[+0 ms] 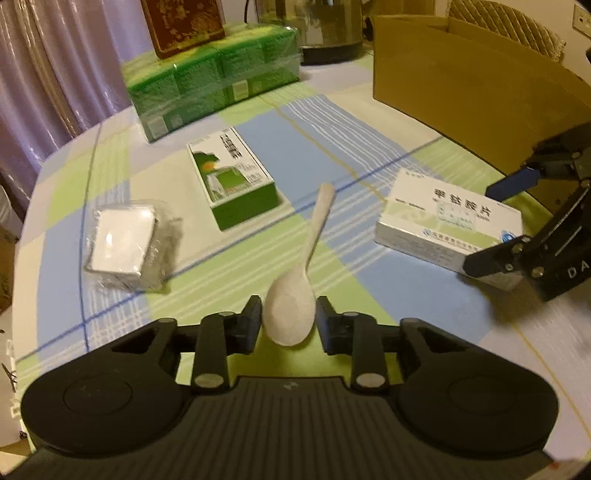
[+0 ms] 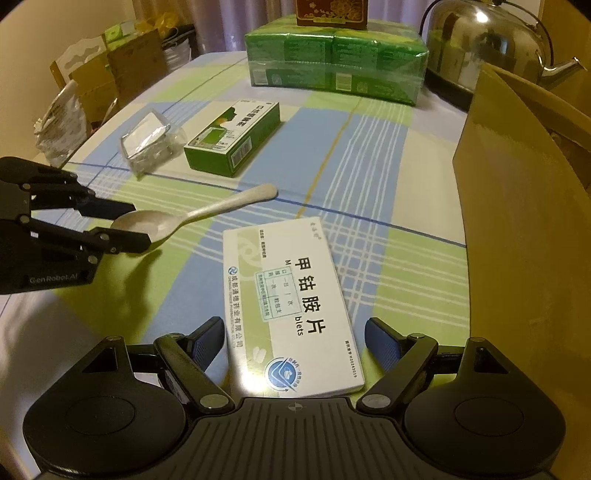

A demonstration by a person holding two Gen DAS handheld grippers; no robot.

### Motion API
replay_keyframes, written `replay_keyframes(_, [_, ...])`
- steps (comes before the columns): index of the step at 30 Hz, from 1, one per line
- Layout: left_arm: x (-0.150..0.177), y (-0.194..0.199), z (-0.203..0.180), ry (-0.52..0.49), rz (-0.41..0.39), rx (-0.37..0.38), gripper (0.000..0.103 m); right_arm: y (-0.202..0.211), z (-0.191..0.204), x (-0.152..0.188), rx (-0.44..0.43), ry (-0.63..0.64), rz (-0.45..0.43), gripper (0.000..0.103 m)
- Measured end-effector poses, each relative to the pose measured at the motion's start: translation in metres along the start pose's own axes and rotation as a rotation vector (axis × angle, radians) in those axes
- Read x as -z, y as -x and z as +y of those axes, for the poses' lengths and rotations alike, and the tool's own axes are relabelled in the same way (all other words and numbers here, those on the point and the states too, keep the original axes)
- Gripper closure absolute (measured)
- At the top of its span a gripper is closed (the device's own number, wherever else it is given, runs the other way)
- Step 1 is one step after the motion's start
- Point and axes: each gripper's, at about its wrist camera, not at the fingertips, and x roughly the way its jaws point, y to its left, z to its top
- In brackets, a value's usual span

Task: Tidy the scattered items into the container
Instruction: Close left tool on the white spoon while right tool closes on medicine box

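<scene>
On the bench (image 2: 373, 155), which is covered with a checked cloth in blue, green and white, the left gripper (image 1: 289, 319) has its two black fingers on both sides of the bowl of a pale off-white plastic spoon (image 1: 295, 306); they touch it, so the gripper is clenched on the spoon. The handle of the spoon points away from the gripper toward the middle of the bench. In the right wrist view the bowl looks lifted a little above the cloth, but I cannot tell if the handle tip rests on it. The right gripper (image 2: 295, 343) is released, with its blue-padded fingers wide apart on both sides of the near end of a flat white medicine box with black Chinese letters (image 2: 291, 314), not touching it. This box lies flat on the cloth, near the brown cardboard container (image 2: 524, 221) that stands at the right side. Farther away lie a green and white carton (image 2: 232, 142) and, just beside it on the left, a small white block in clear plastic wrapping (image 2: 147, 144). Behind them stands a large green shrink-wrapped pack (image 2: 336, 62) with a dark red box (image 2: 330, 13) on top, and beside it a shiny steel kettle (image 2: 487, 40).
</scene>
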Motion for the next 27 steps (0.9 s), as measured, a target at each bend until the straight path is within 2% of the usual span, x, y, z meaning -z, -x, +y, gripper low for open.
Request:
replay_keyframes(2, [-0.003,-0.001,-0.001,-0.032,-0.009,-0.003,0.069,-0.001,0.000,0.000,-0.002,-0.001,-0.001,0.022])
replay_keyframes(8, [-0.003,-0.014,-0.006,-0.127,0.014,0.002,0.069,-0.004,-0.001,0.000,-0.008,-0.001,0.001,0.022])
replay_keyframes(14, [0.000,-0.014,-0.005,-0.184,-0.002,0.020,0.069,-0.004,-0.004,-0.001,-0.016,-0.021,-0.002,0.022])
replay_keyframes(16, [-0.001,-0.014,-0.002,-0.172,0.010,0.035,0.069,-0.003,-0.004,-0.002,-0.017,-0.026,-0.006,0.022])
replay_keyframes(18, [-0.001,-0.014,0.000,-0.159,0.023,0.043,0.075,-0.003,-0.004,-0.002,-0.016,-0.027,-0.009,0.022])
replay_keyframes(24, [0.004,-0.006,0.002,-0.101,0.032,0.068,0.075,-0.002,-0.005,-0.001,-0.015,-0.018,-0.021,0.022])
replay_keyframes(27, [0.008,-0.005,0.000,-0.104,0.028,0.071,0.075,-0.002,-0.004,-0.001,-0.016,-0.012,-0.025,0.022])
